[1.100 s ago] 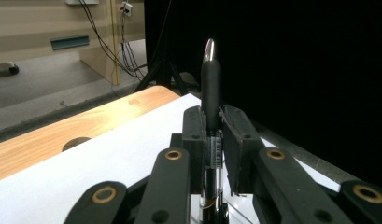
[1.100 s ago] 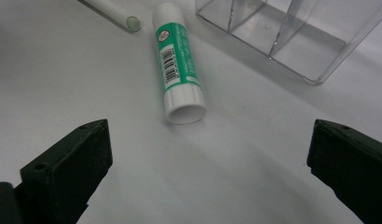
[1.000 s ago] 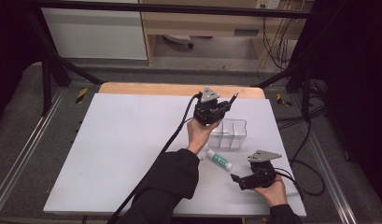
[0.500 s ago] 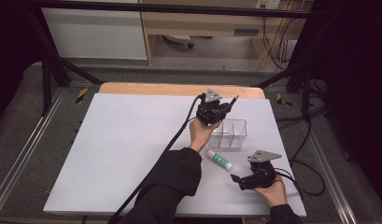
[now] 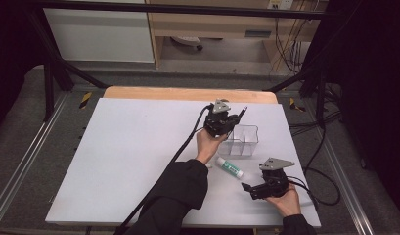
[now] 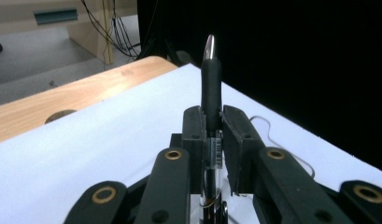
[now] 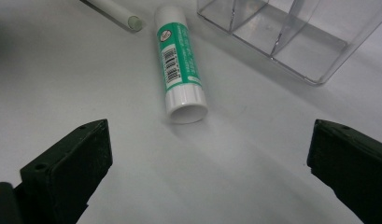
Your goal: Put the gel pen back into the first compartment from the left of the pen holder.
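My left gripper (image 6: 212, 122) is shut on a pen (image 6: 211, 79) with a black grip and a metal tip that sticks out past the jaws. From above, the left gripper (image 5: 231, 119) hovers over the left end of a clear divided box (image 5: 244, 140), and the pen (image 5: 243, 110) points away to the right. A green and white glue stick (image 5: 229, 167) lies on the white table just in front of the box. My right gripper (image 5: 249, 188) rests low near the front right, open. Its wide jaws (image 7: 209, 154) face the glue stick (image 7: 179, 70), with a gap between.
A white pen-like stick (image 7: 116, 11) lies beyond the glue stick, left of the clear box (image 7: 291, 32). The white table top (image 5: 134, 161) stretches far to the left. A wooden strip (image 5: 188, 94) borders its far edge. Cables (image 5: 315, 186) trail off the right side.
The left gripper with the pen has sunk a little toward the clear box. The right gripper has kept still.
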A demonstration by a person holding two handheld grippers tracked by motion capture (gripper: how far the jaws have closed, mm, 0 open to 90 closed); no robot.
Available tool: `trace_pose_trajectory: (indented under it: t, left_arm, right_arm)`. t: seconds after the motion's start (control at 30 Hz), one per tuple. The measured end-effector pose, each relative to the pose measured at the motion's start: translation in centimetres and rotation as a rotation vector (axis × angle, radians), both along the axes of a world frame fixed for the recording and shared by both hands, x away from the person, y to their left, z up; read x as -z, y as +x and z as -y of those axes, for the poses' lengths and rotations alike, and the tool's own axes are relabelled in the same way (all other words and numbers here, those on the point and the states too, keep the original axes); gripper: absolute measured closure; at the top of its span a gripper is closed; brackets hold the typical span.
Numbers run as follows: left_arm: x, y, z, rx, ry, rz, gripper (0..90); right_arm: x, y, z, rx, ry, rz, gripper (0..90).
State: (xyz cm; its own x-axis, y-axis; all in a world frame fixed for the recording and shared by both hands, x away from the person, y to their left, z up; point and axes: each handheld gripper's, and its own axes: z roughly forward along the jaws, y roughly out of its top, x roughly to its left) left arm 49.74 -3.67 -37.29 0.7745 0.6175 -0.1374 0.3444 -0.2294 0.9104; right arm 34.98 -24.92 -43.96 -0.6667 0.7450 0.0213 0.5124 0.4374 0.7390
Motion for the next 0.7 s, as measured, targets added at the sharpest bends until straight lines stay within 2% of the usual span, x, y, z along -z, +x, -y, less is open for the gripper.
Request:
trace_pose_trajectory:
  t: [0.07,0.2,0.33,0.5,0.7]
  left_arm:
    - [0.2,-0.1,-0.1,0.004,0.015,0.004,78.5]
    - [0.2,-0.5,-0.3,0.019,0.072,0.021,77.4]
    - [-0.4,-0.9,-1.1,0.028,0.088,0.020,66.0]
    - [-1.4,-1.9,-3.3,0.033,0.092,0.018,50.8]
    - [-1.7,-3.1,-7.2,0.025,0.114,-0.010,36.0]
  right_arm:
    - [0.0,0.0,0.0,0.002,0.001,-0.001,0.7]
    - [0.0,0.0,0.0,-0.001,-0.003,-0.004,0.7]
    - [0.0,0.0,0.0,0.001,-0.001,-0.001,0.7]
    - [-0.1,0.0,0.0,0.003,0.004,0.000,0.8]
    - [-0.2,-0.1,0.0,0.011,0.004,0.004,0.9]
